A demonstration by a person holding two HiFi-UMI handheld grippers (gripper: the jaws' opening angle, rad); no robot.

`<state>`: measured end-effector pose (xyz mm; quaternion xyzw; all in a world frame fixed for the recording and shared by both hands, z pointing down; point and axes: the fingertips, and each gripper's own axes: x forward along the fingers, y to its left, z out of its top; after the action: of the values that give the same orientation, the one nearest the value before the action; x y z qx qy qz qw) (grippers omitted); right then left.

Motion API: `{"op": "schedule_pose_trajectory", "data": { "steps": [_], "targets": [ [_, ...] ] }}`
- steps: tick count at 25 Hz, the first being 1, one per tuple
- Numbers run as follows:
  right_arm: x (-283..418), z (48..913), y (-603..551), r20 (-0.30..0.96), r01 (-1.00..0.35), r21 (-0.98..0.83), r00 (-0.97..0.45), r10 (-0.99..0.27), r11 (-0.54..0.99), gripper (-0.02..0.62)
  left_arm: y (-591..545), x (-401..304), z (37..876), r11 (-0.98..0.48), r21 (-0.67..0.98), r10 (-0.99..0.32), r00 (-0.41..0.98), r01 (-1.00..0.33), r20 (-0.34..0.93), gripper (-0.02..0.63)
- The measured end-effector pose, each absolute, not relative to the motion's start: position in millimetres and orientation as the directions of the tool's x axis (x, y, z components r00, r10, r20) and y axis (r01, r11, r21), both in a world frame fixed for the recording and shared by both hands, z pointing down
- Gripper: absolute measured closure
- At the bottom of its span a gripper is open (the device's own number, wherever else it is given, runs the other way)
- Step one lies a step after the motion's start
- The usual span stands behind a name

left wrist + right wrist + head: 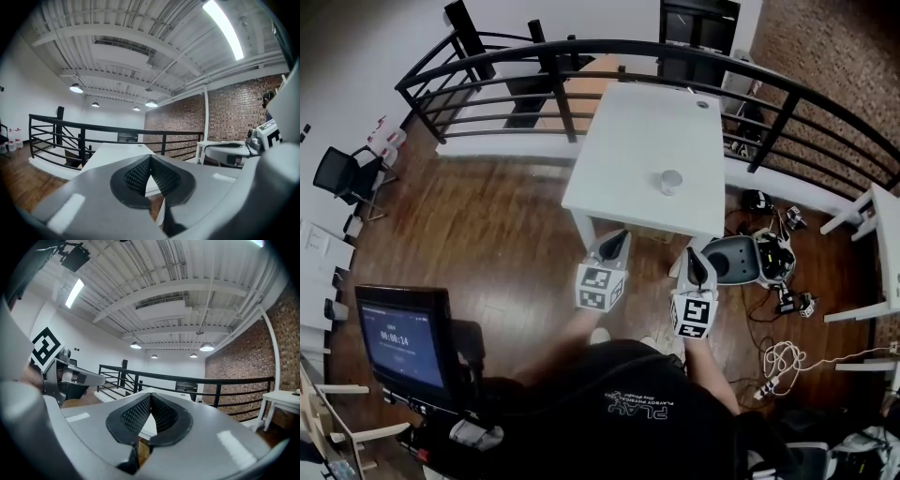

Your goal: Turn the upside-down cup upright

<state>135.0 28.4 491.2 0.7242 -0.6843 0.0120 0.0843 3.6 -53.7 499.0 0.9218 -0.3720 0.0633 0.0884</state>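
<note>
Cup (pixel 671 181): stands alone on white worktop (pixel 623 141), right of centre, toward near edge. Too small in head view to confirm which way up.

Left hand-held gripper (pixel 619 238): jaws closed, pads together, nothing between them. Held short of worktop's near edge, well apart from cup.

Right hand-held gripper (pixel 695 255): jaws closed, empty. Just beside left one, also short of near edge, pointing toward worktop.

Black railing (pixel 581 56) runs behind worktop.
</note>
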Motion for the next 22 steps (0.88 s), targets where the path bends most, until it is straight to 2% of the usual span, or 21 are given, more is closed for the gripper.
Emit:
{"op": "schedule_pose_trajectory", "data": {
  "steps": [22],
  "targets": [
    [134, 505, 37, 0.181, -0.989, 0.139, 0.075, -0.981, -0.050, 0.583, -50, 5, 506, -0.711, 0.073, -0.677, 0.709, -0.699, 0.198, 0.607]
  ]
}}
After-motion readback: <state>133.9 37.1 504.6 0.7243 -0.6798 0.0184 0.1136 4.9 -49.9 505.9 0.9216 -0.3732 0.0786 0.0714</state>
